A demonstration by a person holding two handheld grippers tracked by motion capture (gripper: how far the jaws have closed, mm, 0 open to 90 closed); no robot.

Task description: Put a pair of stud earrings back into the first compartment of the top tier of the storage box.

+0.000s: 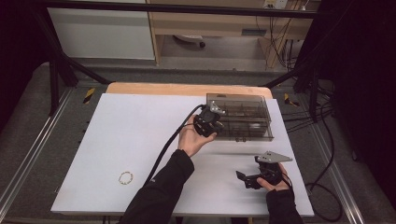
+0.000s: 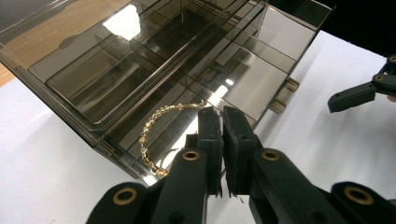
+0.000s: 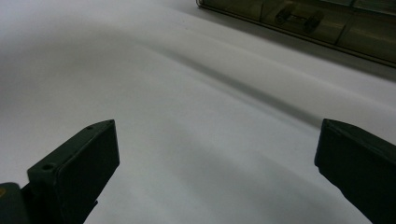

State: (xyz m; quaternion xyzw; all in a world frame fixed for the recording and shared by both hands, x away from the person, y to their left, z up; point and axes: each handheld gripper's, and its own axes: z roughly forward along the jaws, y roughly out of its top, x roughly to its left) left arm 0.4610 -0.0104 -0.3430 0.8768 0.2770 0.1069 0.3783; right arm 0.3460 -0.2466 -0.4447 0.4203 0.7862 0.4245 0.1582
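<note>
The left gripper (image 2: 223, 122) has its two black jaws pressed together over the near corner of a smoky transparent plastic compartment box (image 2: 116, 70); a gold beaded chain bracelet (image 2: 150, 135) hangs curved from them against the box; the other gripper's black jaw (image 2: 352, 97) lies far right on the white table (image 2: 46, 163).

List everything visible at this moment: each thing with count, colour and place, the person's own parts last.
organiser box: one, smoky clear plastic with compartments, far right of the table.
gold chain: one, gold, hanging from the shut left tool at the box's near edge.
bracelet: one, gold, near left of the table.
table: one, white surface, wooden far edge.
left tool: one, black, at the box's left front.
right tool: one, black, jaws open, near right, holding nothing.
forearms: two, dark sleeves, from the bottom edge.
</note>
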